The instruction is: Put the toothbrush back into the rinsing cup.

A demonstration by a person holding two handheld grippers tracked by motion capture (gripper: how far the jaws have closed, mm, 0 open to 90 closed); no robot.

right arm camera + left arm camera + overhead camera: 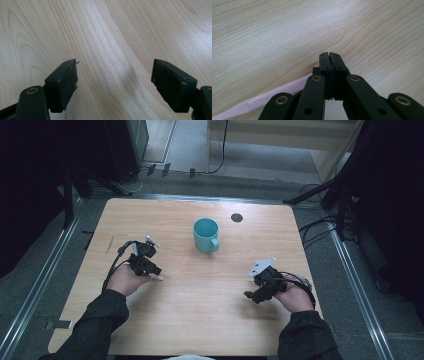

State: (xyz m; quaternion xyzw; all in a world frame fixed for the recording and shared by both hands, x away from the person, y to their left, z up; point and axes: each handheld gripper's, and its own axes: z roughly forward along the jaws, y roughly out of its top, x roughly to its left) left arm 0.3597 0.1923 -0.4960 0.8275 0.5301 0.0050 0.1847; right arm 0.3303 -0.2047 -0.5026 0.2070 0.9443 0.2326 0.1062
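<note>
A teal mug (pixel 206 234) stands upright at the table's middle back, handle toward the front right. My left gripper (pixel 151 268) rests low at the left. Its jaws are pressed together in the left gripper view (pixel 329 56). A pale pink plastic strip (pixel 262 98) lies on the wood and runs in under the left jaw; its tip (pixel 157 278) pokes out by the hand. Whether the jaws pinch it is hidden. My right gripper (pixel 252 294) sits at the front right, its jaws wide apart (pixel 113 75) over bare wood.
The wooden table (pixel 200 320) has a small dark round hole (pixel 237 217) near its back edge. Metal rails (pixel 350 270) run along both sides, with loose cables (pixel 315 227) and dark stands on the floor.
</note>
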